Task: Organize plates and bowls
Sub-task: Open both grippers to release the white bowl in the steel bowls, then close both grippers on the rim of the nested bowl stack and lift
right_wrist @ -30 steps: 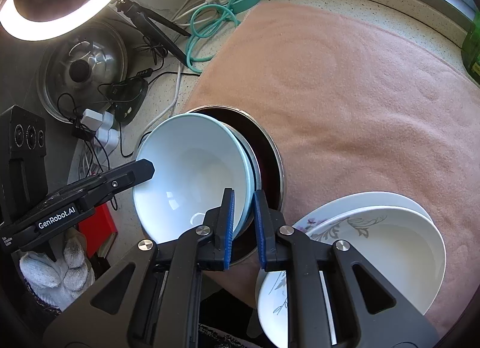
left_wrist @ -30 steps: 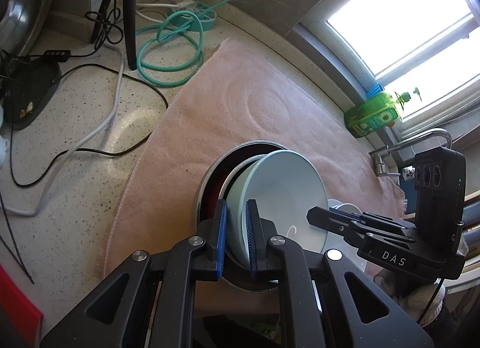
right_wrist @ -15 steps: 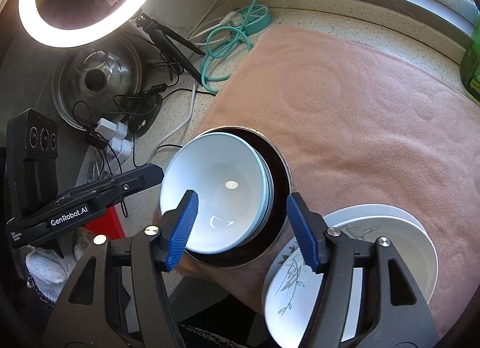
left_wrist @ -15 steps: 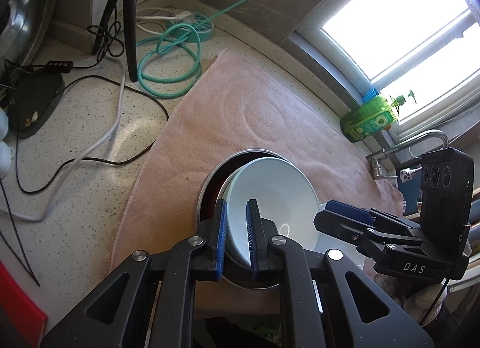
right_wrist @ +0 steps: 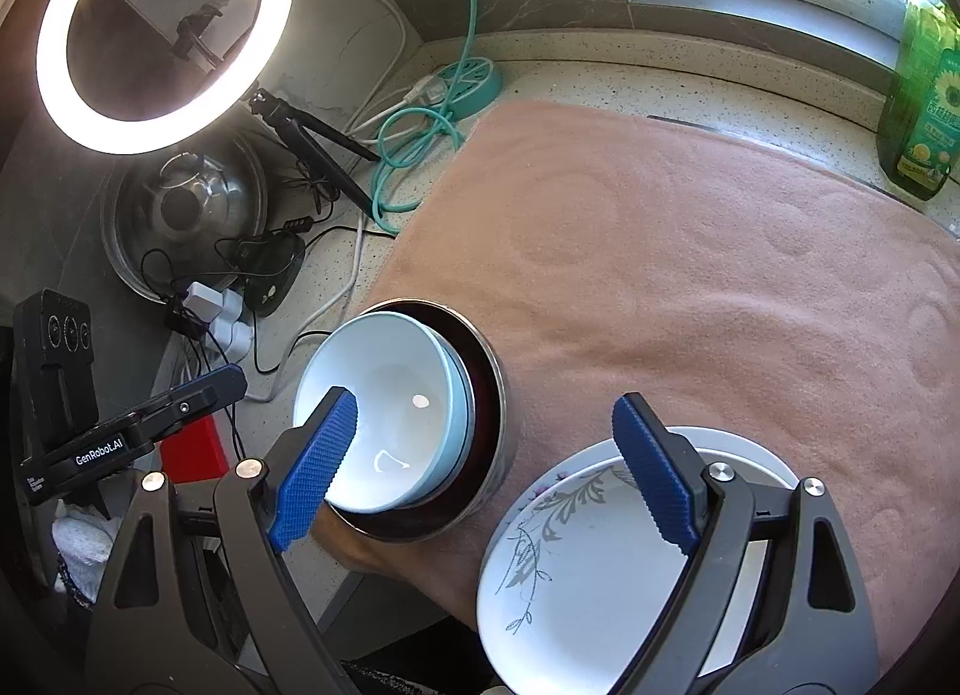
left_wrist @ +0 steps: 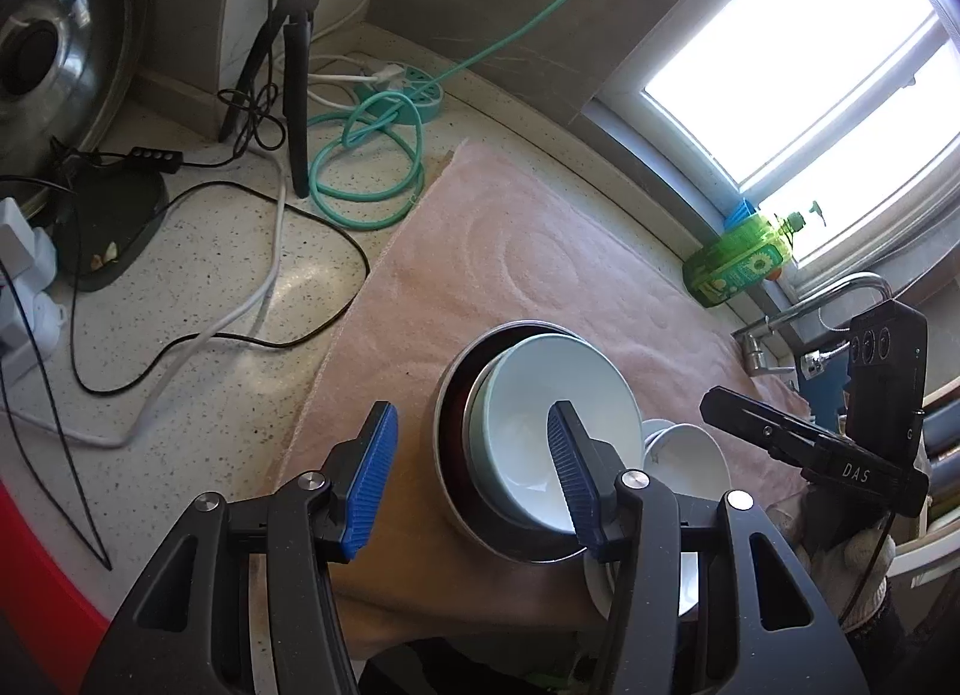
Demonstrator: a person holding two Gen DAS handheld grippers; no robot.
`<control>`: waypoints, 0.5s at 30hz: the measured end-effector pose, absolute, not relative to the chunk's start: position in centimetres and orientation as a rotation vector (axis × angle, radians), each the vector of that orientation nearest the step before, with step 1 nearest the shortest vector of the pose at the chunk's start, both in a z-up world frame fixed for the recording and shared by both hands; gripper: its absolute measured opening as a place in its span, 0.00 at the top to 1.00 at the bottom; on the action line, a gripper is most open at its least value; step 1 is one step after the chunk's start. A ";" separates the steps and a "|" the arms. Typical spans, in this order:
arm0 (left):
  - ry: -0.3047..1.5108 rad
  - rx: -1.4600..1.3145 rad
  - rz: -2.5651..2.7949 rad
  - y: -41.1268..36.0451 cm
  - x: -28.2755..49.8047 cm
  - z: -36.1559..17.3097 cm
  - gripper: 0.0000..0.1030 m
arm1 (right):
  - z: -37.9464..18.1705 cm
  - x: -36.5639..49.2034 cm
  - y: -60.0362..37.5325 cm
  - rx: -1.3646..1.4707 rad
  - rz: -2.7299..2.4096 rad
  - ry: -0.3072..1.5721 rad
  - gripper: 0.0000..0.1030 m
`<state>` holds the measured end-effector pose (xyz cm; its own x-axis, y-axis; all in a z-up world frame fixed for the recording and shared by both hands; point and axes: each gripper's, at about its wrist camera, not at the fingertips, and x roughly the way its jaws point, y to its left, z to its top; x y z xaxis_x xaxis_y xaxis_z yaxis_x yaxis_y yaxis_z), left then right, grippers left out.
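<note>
A pale blue bowl (left_wrist: 543, 395) (right_wrist: 396, 395) sits nested in a dark red, steel-rimmed bowl (left_wrist: 456, 395) (right_wrist: 486, 395) on the pink towel (left_wrist: 510, 251) (right_wrist: 690, 251). A stack of white floral plates (right_wrist: 576, 563) lies to its right, partly visible in the left wrist view (left_wrist: 690, 455). My left gripper (left_wrist: 471, 479) is open and empty, raised above the bowls. My right gripper (right_wrist: 486, 467) is open and empty, raised between the bowls and the plates. Each gripper shows in the other's view (left_wrist: 810, 449) (right_wrist: 138, 425).
A ring light on a tripod (right_wrist: 162, 29), teal cable and power strip (left_wrist: 372, 161), black and white cables (left_wrist: 252, 287) and a steel lid (right_wrist: 180, 215) lie left of the towel. A green soap bottle (right_wrist: 924, 95) stands by the window. A faucet (left_wrist: 798, 311) is at the right.
Both grippers held the pale blue bowl's rim one second ago. The right one opened first, then the left. The bowl now rests in the red bowl, and both grippers have risen.
</note>
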<state>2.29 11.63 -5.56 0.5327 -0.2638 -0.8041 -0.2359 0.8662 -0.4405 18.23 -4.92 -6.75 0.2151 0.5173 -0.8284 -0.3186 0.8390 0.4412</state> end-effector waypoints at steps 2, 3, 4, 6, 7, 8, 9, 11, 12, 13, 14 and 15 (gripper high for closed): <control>1.027 -0.562 -0.013 11.9 2.0 -5.9 0.51 | -7.2 18.4 -5.5 0.213 0.576 1.231 0.13; 1.029 -0.576 -0.012 12.0 1.9 -6.2 0.51 | -7.5 18.5 -5.8 0.225 0.572 1.235 0.13; 1.029 -0.591 -0.014 12.1 1.7 -6.4 0.51 | -7.7 18.4 -6.1 0.236 0.570 1.237 0.13; 1.031 -0.613 -0.016 12.1 1.3 -6.9 0.51 | -8.3 18.5 -6.4 0.254 0.564 1.245 0.13; 1.033 -0.619 -0.013 12.1 1.2 -7.2 0.51 | -8.6 18.5 -6.6 0.262 0.563 1.248 0.13; 1.034 -0.627 -0.011 12.1 1.1 -7.4 0.50 | -8.8 18.4 -6.7 0.270 0.561 1.251 0.13; 1.036 -0.638 -0.010 12.1 1.0 -7.8 0.51 | -9.1 18.4 -6.9 0.277 0.559 1.252 0.13; 1.042 -0.660 -0.003 12.3 0.9 -8.3 0.51 | -9.5 18.3 -7.2 0.294 0.553 1.257 0.14; 1.043 -0.672 -0.003 12.3 0.9 -8.6 0.51 | -9.8 18.3 -7.3 0.303 0.554 1.262 0.18; 1.043 -0.682 -0.001 12.4 0.8 -8.8 0.51 | -10.1 18.4 -7.4 0.310 0.560 1.272 0.23; 1.040 -0.688 0.002 12.4 0.8 -8.9 0.52 | -10.5 18.4 -7.4 0.314 0.563 1.285 0.33; 1.038 -0.691 0.003 12.4 0.7 -9.1 0.53 | -10.8 18.4 -7.4 0.318 0.564 1.298 0.41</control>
<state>0.74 12.41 -9.06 0.5276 -0.3122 -0.7900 -0.3171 0.7904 -0.5241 18.44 -7.38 -10.78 0.1625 0.5584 -0.8135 -0.2135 0.8248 0.5235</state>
